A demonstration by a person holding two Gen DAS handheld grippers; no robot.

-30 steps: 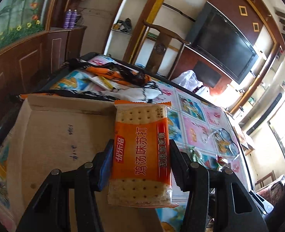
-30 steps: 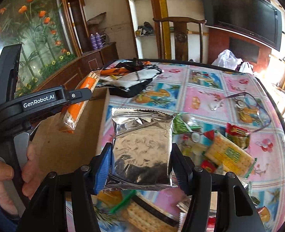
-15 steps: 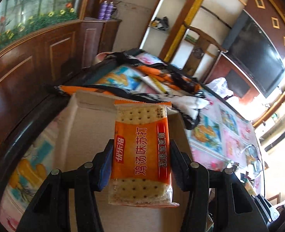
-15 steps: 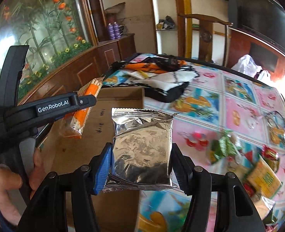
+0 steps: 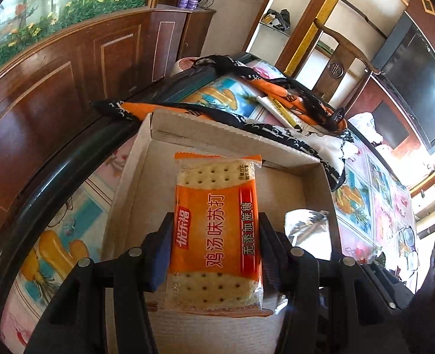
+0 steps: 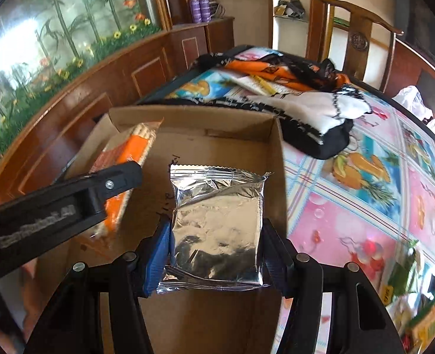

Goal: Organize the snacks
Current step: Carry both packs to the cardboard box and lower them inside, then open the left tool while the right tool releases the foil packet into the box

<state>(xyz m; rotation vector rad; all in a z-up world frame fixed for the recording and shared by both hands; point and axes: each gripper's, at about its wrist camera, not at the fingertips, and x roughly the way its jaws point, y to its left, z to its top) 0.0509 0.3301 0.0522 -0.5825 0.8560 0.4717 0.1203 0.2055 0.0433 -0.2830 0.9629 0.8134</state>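
Across the patterned tablecloth (image 6: 350,224) sat an open cardboard box (image 6: 217,124), and above its floor the left gripper (image 5: 214,247) clamped an orange cracker pack (image 5: 216,230) while the right gripper (image 6: 216,244) clamped a silver foil packet (image 6: 217,224), both seemingly poised for dropping inside.

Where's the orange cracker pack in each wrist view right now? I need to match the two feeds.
Left wrist: the cracker pack fills lower centre, clamped upright between the left gripper's pads, over the box.
Right wrist: the same pack sits left of centre, seen edge-on, partly behind the left gripper's arm.
Shared landmark: the box, with the black, white and orange cloth behind it.
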